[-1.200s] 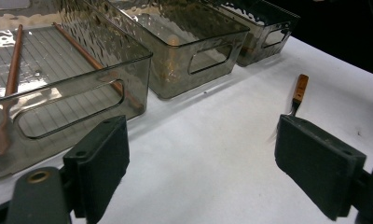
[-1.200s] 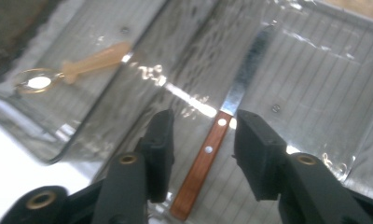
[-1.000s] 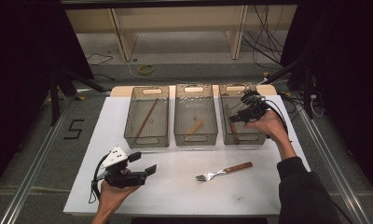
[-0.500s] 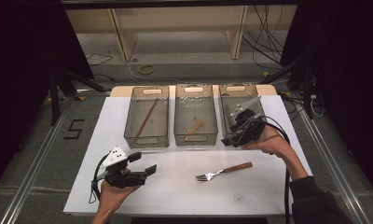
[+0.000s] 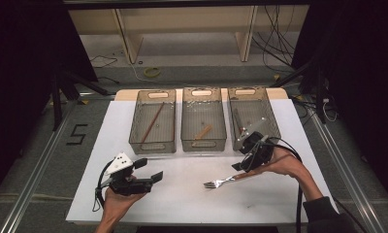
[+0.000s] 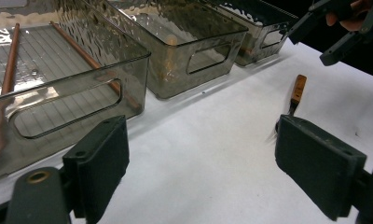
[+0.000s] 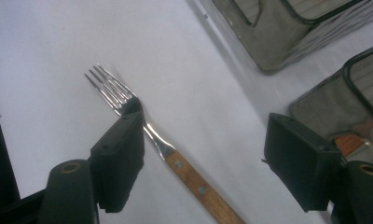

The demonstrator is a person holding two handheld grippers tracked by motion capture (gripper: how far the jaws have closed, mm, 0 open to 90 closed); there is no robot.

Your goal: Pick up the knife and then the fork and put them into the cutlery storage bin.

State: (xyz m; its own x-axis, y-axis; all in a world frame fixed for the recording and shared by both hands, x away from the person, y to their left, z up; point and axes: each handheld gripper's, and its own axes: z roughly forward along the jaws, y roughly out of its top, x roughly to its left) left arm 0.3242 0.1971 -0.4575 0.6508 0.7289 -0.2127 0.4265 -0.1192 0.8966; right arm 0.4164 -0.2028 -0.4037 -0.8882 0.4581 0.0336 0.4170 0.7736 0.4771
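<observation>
A fork [image 5: 225, 180] with a wooden handle [image 7: 194, 183] lies on the white table, tines pointing left in the high view. My right gripper [image 5: 243, 166] hovers just over its handle end, tilted down. Its jaws have just been opening and stand wide [image 7: 205, 137]. The fork lies below and between them, untouched by the pads. My left gripper [image 5: 149, 170] rests near the front left, open and empty [image 6: 203, 140], facing the bins. From there the fork handle [image 6: 298, 88] and the right gripper [image 6: 336, 32] show farther off.
Three smoky clear bins stand in a row at the back: the left bin [image 5: 152, 144] holds a brown stick [image 5: 153, 124], the middle bin [image 5: 203, 144] a short wooden piece [image 5: 203, 132], the right bin [image 5: 272, 121] something dark. White table edge [image 5: 85, 194] at front left.
My right gripper came from above the right bin toward the front and down to just over the fork's handle, its jaws standing wider. The left gripper and the fork stayed put.
</observation>
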